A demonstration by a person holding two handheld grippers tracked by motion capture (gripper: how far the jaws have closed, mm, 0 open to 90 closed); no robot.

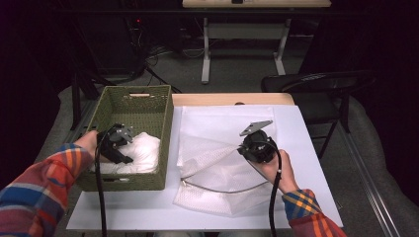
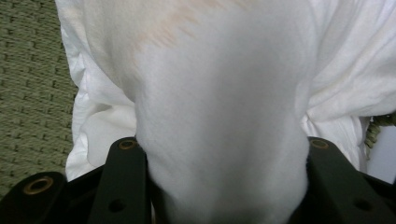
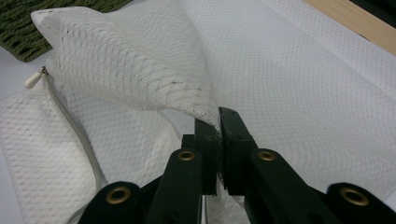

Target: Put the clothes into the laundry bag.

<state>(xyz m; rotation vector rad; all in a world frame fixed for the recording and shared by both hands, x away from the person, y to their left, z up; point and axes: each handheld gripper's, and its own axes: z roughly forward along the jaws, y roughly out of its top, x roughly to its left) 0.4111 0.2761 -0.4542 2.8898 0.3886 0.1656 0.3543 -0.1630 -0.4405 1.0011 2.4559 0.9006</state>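
Left gripper (image 1: 120,154) clamps the white cloth (image 2: 224,116) bunched between its 2 jaws, inside the green basket (image 1: 148,185); right gripper (image 3: 218,122) pinches the mesh bag (image 3: 140,70) edge on the table.

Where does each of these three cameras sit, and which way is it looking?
High view: above the person's side, looking forward and down on the table; both sleeved forearms show.
Left gripper view: rides the left tool, looking along its jaws at bunched white cloth they clamp in the green basket.
Right gripper view: rides the right tool, shut on the mesh bag.
Shared: basket and mesh bag appear in the high view too.
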